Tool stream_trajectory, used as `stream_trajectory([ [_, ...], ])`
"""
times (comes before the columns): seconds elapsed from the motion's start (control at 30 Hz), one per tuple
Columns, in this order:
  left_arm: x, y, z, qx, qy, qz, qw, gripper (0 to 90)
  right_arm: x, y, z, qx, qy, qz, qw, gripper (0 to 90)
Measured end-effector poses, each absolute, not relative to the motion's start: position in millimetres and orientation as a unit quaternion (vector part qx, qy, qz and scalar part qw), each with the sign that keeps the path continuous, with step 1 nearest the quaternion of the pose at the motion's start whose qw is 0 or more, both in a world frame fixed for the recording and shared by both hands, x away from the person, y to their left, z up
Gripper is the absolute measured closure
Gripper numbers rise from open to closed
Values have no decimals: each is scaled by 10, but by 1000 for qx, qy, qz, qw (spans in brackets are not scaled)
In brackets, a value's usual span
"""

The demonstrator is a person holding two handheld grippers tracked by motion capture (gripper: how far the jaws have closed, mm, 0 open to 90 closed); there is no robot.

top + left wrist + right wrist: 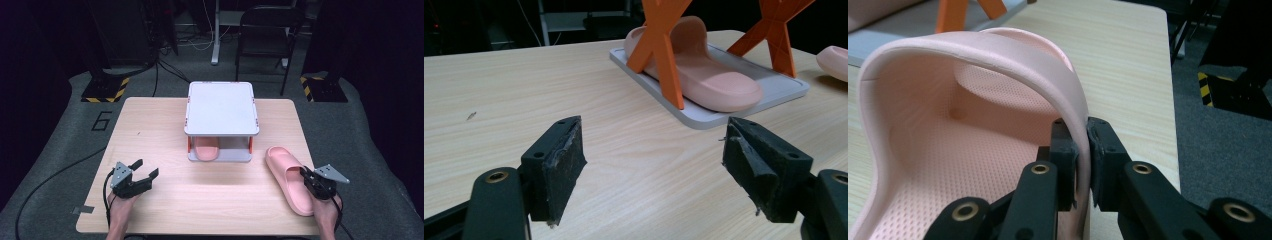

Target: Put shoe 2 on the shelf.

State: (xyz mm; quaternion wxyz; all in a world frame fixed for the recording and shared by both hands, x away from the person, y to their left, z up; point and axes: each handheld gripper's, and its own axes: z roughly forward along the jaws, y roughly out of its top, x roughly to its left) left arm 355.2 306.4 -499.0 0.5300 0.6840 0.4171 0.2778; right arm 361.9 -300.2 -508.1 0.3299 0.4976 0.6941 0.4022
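the light wooden table [165, 210] carries a grey two-tier shoe rack with orange legs [221, 107], one pink foam slide [206, 150] on its bottom shelf. a second pink foam slide [289, 175] lies right of the rack, its strap pinched by the right gripper [1083, 165]. the left gripper [145, 169] hangs released above bare wood.

The high view looks forward and down over the whole desk [150, 210] from its near edge. Each gripper view sits low and close, sharing the rack [744, 105] with it.
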Motion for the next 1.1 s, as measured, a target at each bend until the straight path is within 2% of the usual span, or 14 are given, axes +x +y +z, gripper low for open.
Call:
stream_trajectory([
  [0.3,3674,2799,-4597,701,368,274,547,256,3483,-2777,-4889,463,712,427,311,823],
  [0.67,4172,2243,-3929,723,319,249,559,306,3618,-2190,-4855,411,752,430,284,820],
  [0.83,4465,1989,-3839,733,319,220,559,307,3772,-1977,-4845,420,750,429,278,819],
  [0.93,4646,1865,-3849,748,324,216,537,310,3876,-1868,-4859,426,747,429,276,817],
  [1.1,4746,1784,-3893,756,334,217,520,312,4035,-1699,-4874,426,750,418,284,815],
])
